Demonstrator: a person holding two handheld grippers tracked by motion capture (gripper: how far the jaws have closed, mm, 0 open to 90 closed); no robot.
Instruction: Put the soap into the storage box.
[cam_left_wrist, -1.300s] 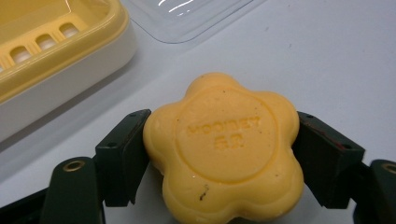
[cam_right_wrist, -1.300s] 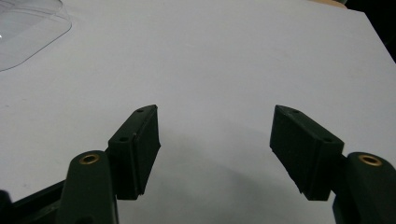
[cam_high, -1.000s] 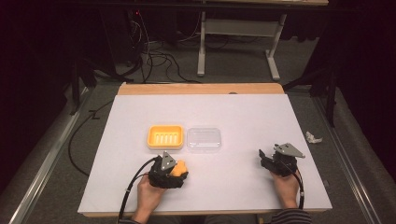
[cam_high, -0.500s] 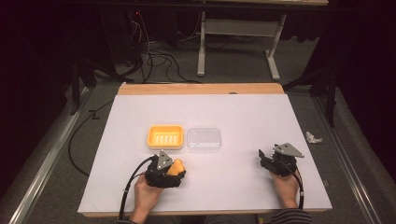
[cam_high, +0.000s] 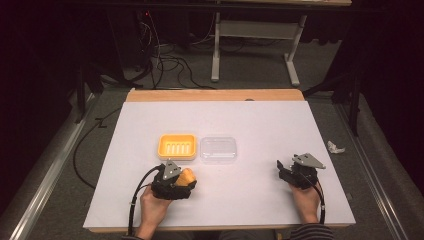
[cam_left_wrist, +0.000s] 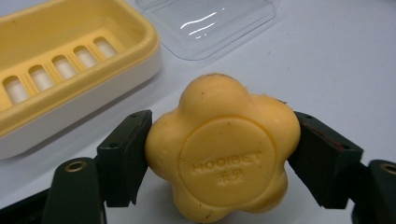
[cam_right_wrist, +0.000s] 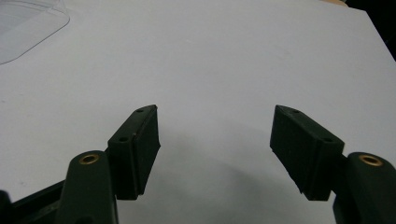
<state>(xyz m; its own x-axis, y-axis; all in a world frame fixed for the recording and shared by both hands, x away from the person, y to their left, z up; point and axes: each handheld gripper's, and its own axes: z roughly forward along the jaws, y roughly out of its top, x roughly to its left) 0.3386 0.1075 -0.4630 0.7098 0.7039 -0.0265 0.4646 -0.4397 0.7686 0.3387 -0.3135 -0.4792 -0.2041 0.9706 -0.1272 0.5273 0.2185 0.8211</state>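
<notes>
one flower-shaped bar of yellow soap (cam_left_wrist: 223, 150) sits pinched between the two black fingers (cam_left_wrist: 125, 156) of the left gripper (cam_high: 176, 181), a finger pressed to each of its sides, near the 7 o'clock part of the white table (cam_high: 260, 120) in the high view. the bar looks solid and fairly light, and dry here; its lobed outline gives the fingers shallow hollows to seat in, so a hold across the waist, as now, seems the safest one, while a grip on the rounded tips of the lobes would likely slide off. hard squeezing could dent it, since soap is soft under pressure, and a stamped round face on top offers nothing to catch. at 12 o'clock from the soap, just beyond it, lies one yellow soap dish (cam_high: 177, 146) with a row of five drain slots in its floor, and touching or nearly touching its 3 o'clock edge lies one clear plastic lid (cam_high: 218, 148), thin and probably springy. the right gripper (cam_high: 296, 172) rests at about 5 o'clock on the table, well apart from the dish, its fingers (cam_right_wrist: 136, 150) spread wide with nothing between them. one small crumpled white scrap (cam_high: 335, 147) lies off the table's 3 o'clock edge, on the floor. counted: one soap, one dish, one lid, two grippers.
</notes>
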